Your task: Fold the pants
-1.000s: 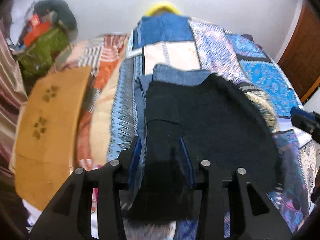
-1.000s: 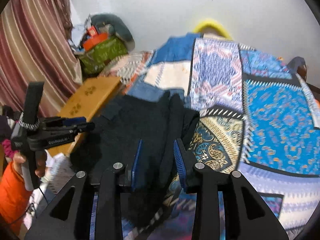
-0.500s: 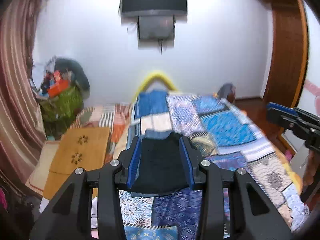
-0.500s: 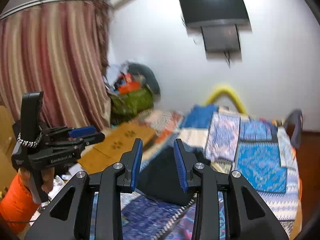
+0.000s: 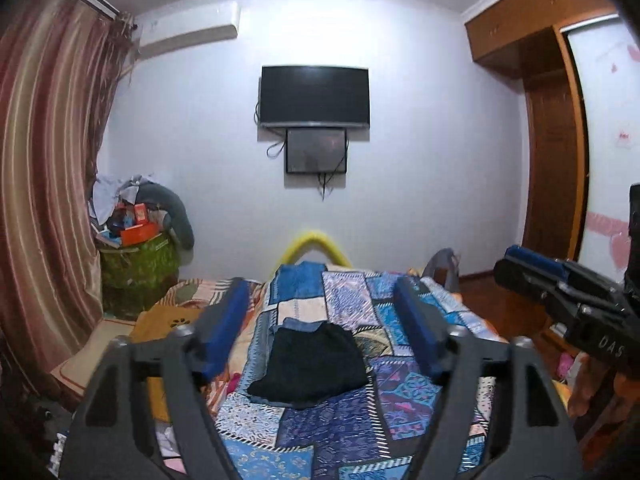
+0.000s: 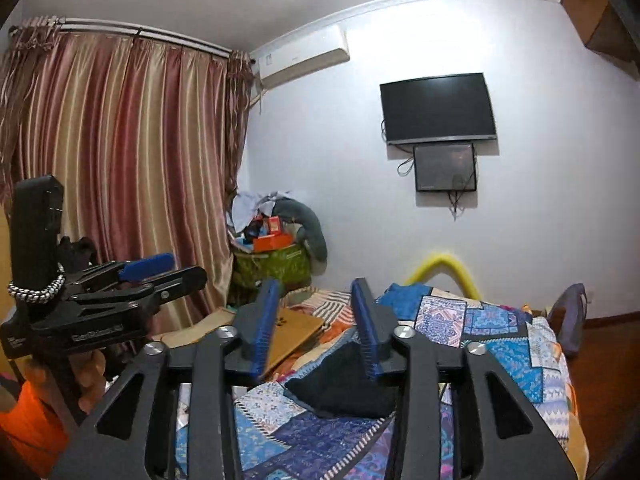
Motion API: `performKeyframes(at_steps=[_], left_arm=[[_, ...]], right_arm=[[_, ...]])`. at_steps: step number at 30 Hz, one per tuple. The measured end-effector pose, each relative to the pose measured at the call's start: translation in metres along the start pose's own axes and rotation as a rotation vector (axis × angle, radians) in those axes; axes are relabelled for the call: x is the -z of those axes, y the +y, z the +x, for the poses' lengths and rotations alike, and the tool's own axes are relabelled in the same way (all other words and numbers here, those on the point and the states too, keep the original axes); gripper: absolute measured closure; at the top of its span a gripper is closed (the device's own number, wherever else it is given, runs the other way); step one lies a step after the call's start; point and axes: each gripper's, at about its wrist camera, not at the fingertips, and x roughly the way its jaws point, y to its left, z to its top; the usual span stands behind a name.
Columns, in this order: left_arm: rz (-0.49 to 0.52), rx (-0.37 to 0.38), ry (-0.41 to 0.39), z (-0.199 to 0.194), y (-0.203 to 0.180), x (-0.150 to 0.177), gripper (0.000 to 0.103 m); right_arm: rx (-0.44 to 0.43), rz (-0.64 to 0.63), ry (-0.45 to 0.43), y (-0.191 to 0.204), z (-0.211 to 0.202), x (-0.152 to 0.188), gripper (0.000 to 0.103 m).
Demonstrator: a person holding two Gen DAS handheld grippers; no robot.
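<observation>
Folded black pants (image 5: 310, 362) on patchwork bedspread (image 5: 348, 412) far beyond the fingers, left gripper (image 5: 326, 322) spread wide and empty, right gripper (image 6: 316, 320) parted, empty

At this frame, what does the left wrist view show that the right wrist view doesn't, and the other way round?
Only the left wrist view shows the wooden wardrobe and the right gripper from the side. Only the right wrist view shows the left gripper from the side and the full curtain rod. Both show the folded dark pants on the patchwork bedspread, the wall TV, and open, empty jaws.
</observation>
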Motion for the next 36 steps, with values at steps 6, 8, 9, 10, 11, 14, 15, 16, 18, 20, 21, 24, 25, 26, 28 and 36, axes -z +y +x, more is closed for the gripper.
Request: performKeyframes(at_steps=[6, 8, 9, 10, 11, 14, 15, 16, 18, 20, 21, 24, 25, 26, 28, 36], left_arm=[[0.000, -0.022, -0.040, -0.023, -0.001, 0.007, 0.001], [0.009, -0.031, -0.046, -0.026, -0.002, 0.011, 0.001], [0.012, -0.033, -0.043, -0.026, -0.002, 0.013, 0.001], [0.013, -0.036, -0.039, -0.025, -0.002, 0.014, 0.001], [0.011, -0.036, -0.034, -0.024, -0.002, 0.016, 0.000], [0.005, -0.035, -0.015, -0.022, -0.001, 0.021, 0.000], [0.001, -0.035, -0.010, -0.020, 0.000, 0.023, 0.000], [-0.001, -0.034, -0.009, -0.023, -0.003, 0.024, 0.000], [-0.002, -0.035, -0.001, -0.020, -0.001, 0.026, 0.000], [-0.006, -0.039, 0.001, -0.019, -0.002, 0.029, 0.000], [-0.010, -0.042, 0.002, -0.018, -0.001, 0.030, 0.000], [-0.022, -0.041, 0.009, -0.015, 0.003, 0.031, 0.000], [-0.023, -0.041, 0.010, -0.015, 0.003, 0.032, 0.000], [-0.024, -0.042, 0.010, -0.014, 0.003, 0.032, 0.000], [-0.026, -0.043, 0.010, -0.014, 0.003, 0.032, 0.000], [-0.030, -0.036, 0.018, -0.010, 0.003, 0.034, 0.000]], right_arm=[[0.023, 0.044, -0.024, 0.002, -0.011, 0.009, 0.020], [0.036, 0.046, -0.023, 0.002, -0.012, 0.011, 0.016], [0.038, 0.047, -0.021, 0.003, -0.013, 0.011, 0.016], [0.039, 0.051, -0.020, 0.003, -0.013, 0.011, 0.014], [0.043, 0.052, -0.020, 0.003, -0.013, 0.011, 0.010], [0.064, 0.042, -0.031, 0.005, -0.016, 0.013, 0.000], [0.072, 0.037, -0.035, 0.006, -0.018, 0.014, 0.000], [0.078, 0.034, -0.034, 0.006, -0.018, 0.014, 0.000], [0.079, 0.035, -0.030, 0.006, -0.020, 0.016, 0.000], [0.080, 0.039, -0.027, 0.005, -0.019, 0.017, 0.000], [0.078, 0.040, -0.025, 0.005, -0.018, 0.016, 0.000], [0.078, 0.033, -0.021, 0.006, -0.018, 0.017, 0.000], [0.078, 0.030, -0.019, 0.007, -0.019, 0.019, 0.000], [0.079, 0.027, -0.016, 0.008, -0.019, 0.020, 0.000], [0.082, 0.023, -0.012, 0.009, -0.019, 0.020, 0.000], [0.083, 0.028, 0.005, 0.009, -0.018, 0.024, 0.000]])
